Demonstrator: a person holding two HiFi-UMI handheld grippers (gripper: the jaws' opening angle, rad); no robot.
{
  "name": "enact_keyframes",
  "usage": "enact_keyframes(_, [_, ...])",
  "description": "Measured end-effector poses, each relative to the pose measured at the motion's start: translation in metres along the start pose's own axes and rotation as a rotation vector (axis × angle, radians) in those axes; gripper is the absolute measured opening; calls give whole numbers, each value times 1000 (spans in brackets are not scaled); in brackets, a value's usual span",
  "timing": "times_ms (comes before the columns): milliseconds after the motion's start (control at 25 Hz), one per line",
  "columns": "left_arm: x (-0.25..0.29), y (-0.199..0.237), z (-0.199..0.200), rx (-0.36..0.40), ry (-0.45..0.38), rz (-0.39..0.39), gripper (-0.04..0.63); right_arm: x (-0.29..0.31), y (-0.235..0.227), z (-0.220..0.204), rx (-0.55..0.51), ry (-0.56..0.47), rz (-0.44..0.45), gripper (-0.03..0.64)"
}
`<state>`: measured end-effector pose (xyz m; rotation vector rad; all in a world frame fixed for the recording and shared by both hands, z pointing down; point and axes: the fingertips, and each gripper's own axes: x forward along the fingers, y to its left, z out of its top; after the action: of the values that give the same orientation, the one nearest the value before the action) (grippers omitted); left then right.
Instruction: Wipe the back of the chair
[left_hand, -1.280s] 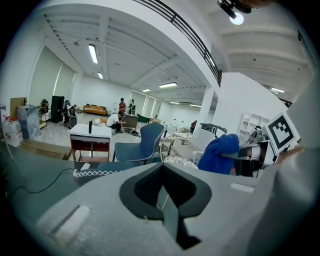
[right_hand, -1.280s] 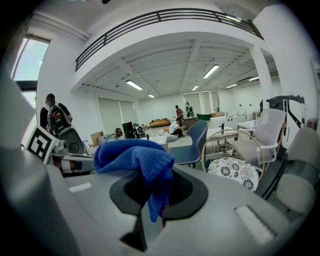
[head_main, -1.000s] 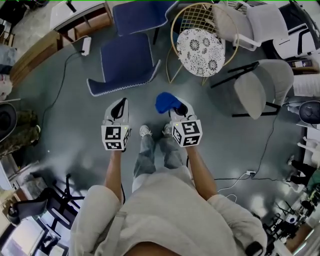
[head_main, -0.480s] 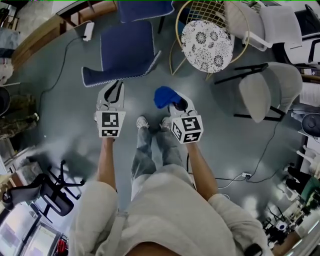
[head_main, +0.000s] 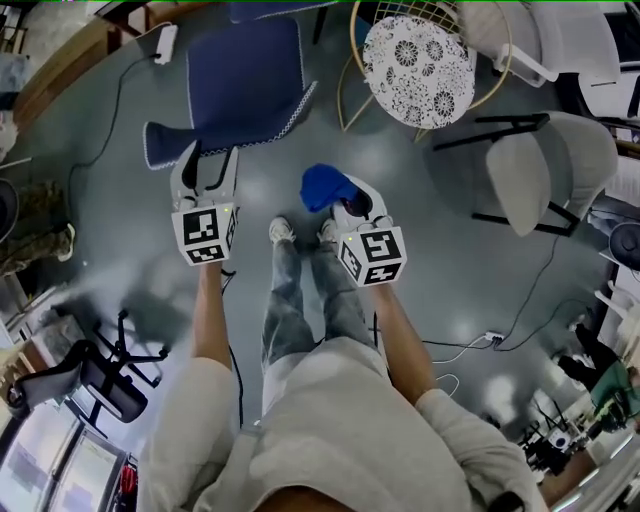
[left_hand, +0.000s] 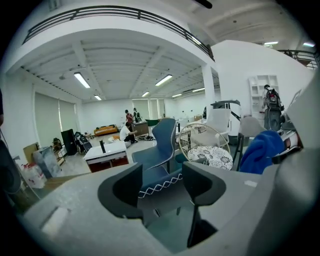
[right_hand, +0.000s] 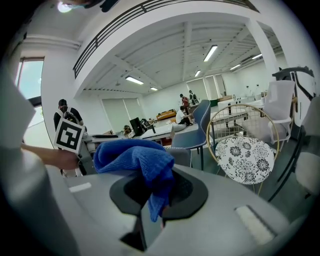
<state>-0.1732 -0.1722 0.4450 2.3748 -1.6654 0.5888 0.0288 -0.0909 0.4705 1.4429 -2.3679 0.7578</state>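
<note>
Chair stands ahead and slightly left of the person. It looks as if its stitched seat edge is nearest and its back rises on the far side. Left gripper is the nearer one, just short of that edge, its jaws opening with nothing between them. Right gripper is clamped on the blue cloth, off to the chair's right and well apart from it, so the wipe likely needs a reach forward and leftward.
</note>
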Motion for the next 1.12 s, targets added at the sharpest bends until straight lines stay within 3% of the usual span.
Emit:
enact_keyframes(160, [-2, 1, 0, -10, -33, -11, 252, 8, -4, -6, 16, -10, -2, 48])
enact_keyframes(240, [-3, 0, -3, 43, -23, -30, 258, 11, -7, -9, 21, -14, -5, 48])
enact_keyframes(280, [-4, -3, -6, 110, 0, -43, 256, 12, -9, -10, 23, -15, -7, 48])
enact_keyframes(440, [-10, -18, -24, 500, 133, -84, 268, 12, -16, -15, 33, -14, -12, 48])
enact_keyframes(520, [-9, -18, -30, 648, 177, -79, 268, 11, -16, -18, 38, -13, -12, 48])
enact_keyframes(840, [2, -25, -37, 1013, 244, -108, 235, 11, -13, -24, 42, -9, -3, 48])
enact_keyframes(960, [3, -27, -43, 1086, 251, -130, 233, 12, -13, -26, 41, -8, -2, 48])
enact_keyframes(1120, [2, -30, -42, 1094, 237, -115, 232, 13, -13, -30, 47, -5, -2, 48])
